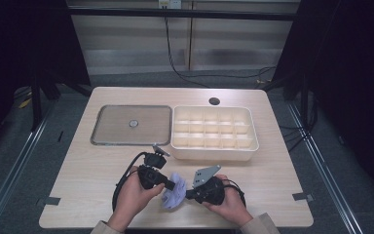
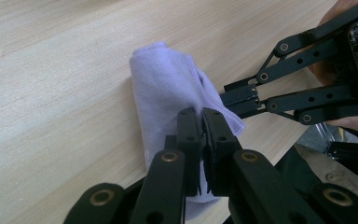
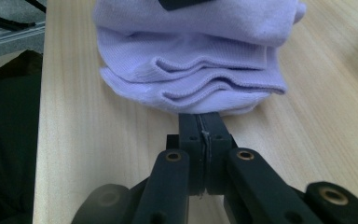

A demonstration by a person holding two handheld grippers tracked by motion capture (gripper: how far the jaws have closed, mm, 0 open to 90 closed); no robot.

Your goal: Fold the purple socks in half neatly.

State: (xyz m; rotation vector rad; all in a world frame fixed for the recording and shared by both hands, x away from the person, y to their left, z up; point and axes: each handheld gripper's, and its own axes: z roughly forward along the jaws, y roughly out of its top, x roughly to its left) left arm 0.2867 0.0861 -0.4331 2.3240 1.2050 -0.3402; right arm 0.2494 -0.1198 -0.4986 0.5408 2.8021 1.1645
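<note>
I've got both grippers pinched tight on the lilac cloth (image 1: 174, 193), left gripper (image 1: 171, 184) on its left edge, right gripper (image 1: 189, 194) on its right. It sits folded near the table's (image 1: 102, 170) near edge, well short of the divided tray (image 1: 213, 152).

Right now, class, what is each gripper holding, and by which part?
Both hold the folded lilac cloth: left gripper pinches one edge, right gripper its layered folded edge.
</note>
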